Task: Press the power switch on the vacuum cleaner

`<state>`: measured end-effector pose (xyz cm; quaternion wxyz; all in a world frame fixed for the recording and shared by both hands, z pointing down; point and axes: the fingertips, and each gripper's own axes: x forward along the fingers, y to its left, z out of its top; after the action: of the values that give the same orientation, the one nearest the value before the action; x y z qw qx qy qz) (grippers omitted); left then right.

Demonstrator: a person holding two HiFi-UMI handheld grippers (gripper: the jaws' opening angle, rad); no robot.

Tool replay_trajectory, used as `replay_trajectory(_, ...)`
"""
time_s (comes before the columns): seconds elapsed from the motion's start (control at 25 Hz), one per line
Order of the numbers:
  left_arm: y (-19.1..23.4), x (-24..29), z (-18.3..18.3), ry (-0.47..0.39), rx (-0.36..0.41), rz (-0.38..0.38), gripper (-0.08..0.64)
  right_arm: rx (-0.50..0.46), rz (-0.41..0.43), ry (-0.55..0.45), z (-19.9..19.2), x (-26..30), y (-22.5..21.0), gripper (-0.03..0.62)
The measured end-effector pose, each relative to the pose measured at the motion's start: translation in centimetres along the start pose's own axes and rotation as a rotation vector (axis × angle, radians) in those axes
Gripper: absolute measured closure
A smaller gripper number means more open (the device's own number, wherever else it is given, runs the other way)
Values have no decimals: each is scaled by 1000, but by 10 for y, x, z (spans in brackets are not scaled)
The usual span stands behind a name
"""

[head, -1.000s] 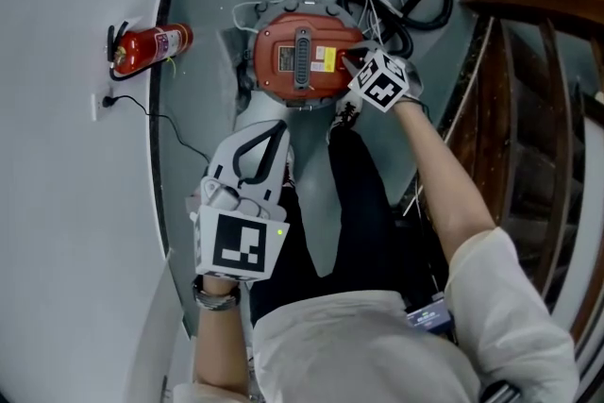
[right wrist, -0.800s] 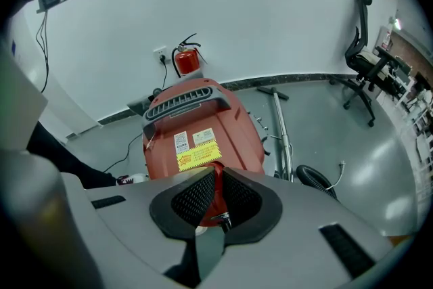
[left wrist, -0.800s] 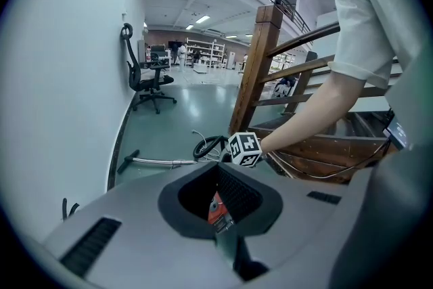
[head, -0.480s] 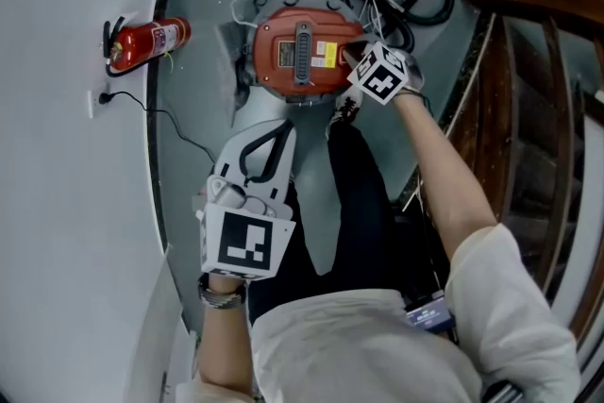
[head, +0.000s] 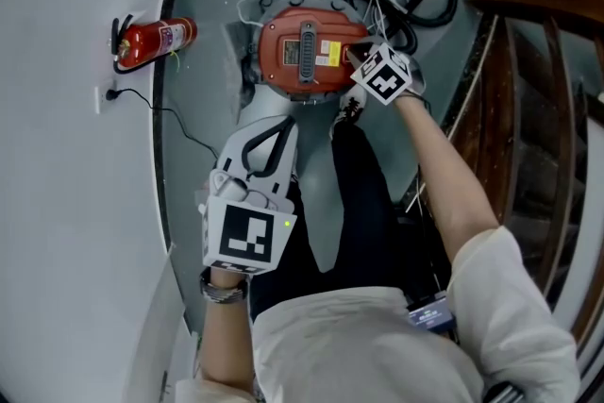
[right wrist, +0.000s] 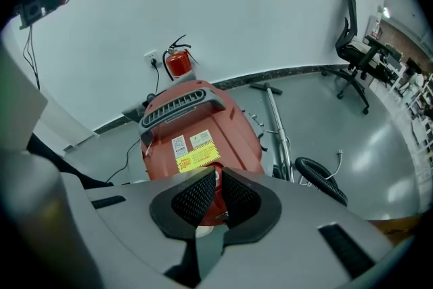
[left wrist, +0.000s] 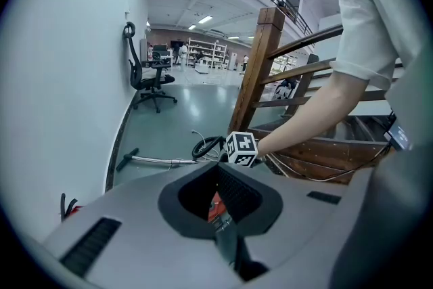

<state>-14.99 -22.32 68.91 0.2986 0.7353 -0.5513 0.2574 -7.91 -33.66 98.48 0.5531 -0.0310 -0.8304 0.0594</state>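
Underneath both grippers spreads a grey-green polished floor [head: 203, 90], and a curved white wall [head: 66, 156] rises well to the left of the fingers. A brown wooden stair railing [head: 528, 33] stands off to the right of the right gripper's fingers.

The round red vacuum cleaner with a grey carry handle [right wrist: 196, 132] sits on the floor directly under and ahead of the right gripper [right wrist: 214, 172]. The tips of its ribbed black fingers [right wrist: 193, 196] are drawn in to a narrow slit and grip nothing. They sit right at the red shell, just on the near side of a yellow sticker [right wrist: 197, 156]. The power switch is hidden by those tips, so contact cannot be confirmed.

A coiled black hose [right wrist: 320, 179] lies to the right of these fingers. A silver metal wand [right wrist: 276, 124] stretches away beyond them on the same side. A small red fire extinguisher [head: 156, 40] leans at the wall, past the vacuum cleaner.

The left gripper [head: 283, 125] is held back over the person's dark trouser leg, apart from the vacuum cleaner. Its fingers [left wrist: 237, 189] are closed tip to tip and empty, with a sliver of red showing through the opening behind them.
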Motion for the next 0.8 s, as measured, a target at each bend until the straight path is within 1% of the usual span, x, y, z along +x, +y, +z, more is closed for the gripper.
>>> replay_trajectory(0.16, -7, -6, 7, -26, 0, -5, 558, 15, -16, -18, 2, -17, 5, 561)
replay_trajectory(0.36, -17, -17, 19, -42, 30, -21, 558, 47, -67, -85, 13, -52, 9, 561)
replay_trajectory(0.52, -24, -36, 28, -64, 31, -20, 558, 70, -93, -111, 21, -85, 25, 561)
replay_trajectory(0.64, -26, -51, 36, -79, 69, -19, 558, 63, -113, -134, 29, -108, 37, 563)
replay_trajectory(0.8, -31, -72, 44, -89, 123, -15, 558, 71, -145, -189, 43, -147, 53, 563)
